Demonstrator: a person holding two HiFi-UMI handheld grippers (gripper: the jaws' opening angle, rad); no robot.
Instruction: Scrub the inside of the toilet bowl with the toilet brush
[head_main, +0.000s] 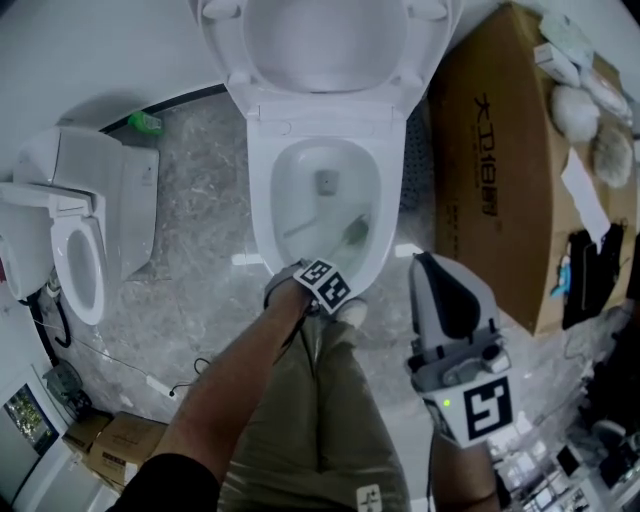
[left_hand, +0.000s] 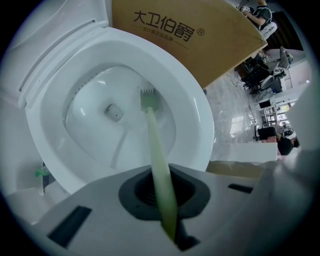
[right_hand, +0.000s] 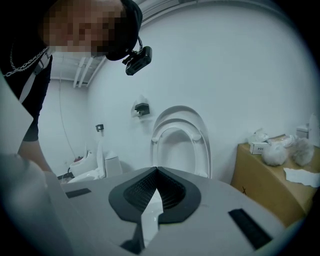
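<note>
Right gripper (head_main: 431, 266) sits nearest us, low on the right, well clear of the toilet. Its jaws are closed together with nothing between them; its own view (right_hand: 156, 172) looks over them at the raised seat (right_hand: 180, 134) and the wall.

Our left forearm (head_main: 240, 365) runs forward over olive trousers (head_main: 340, 420) to the left gripper (head_main: 303, 277), which is at the near rim of the toilet bowl (head_main: 262, 195). Its jaws are clamped on the pale green handle of the toilet brush (left_hand: 148, 102), which passes straight between the pads (left_hand: 135, 192).

Handle slopes down into the bowl. Brush head (head_main: 355, 231) is inside, on the near inner wall, just to the box side of the drain (head_main: 326, 181). We can't tell if the bristles are touching the porcelain.

Seat and lid (head_main: 330, 45) stand upright behind the bowl.

Cardboard box (head_main: 500, 170) is just beside the toilet on our right, with white wads (head_main: 575, 110) on top. A second toilet (head_main: 80, 240) is on the left, well apart. A green bottle (head_main: 146, 122) lies by the far wall, on the grey marble floor (head_main: 200, 200).
</note>
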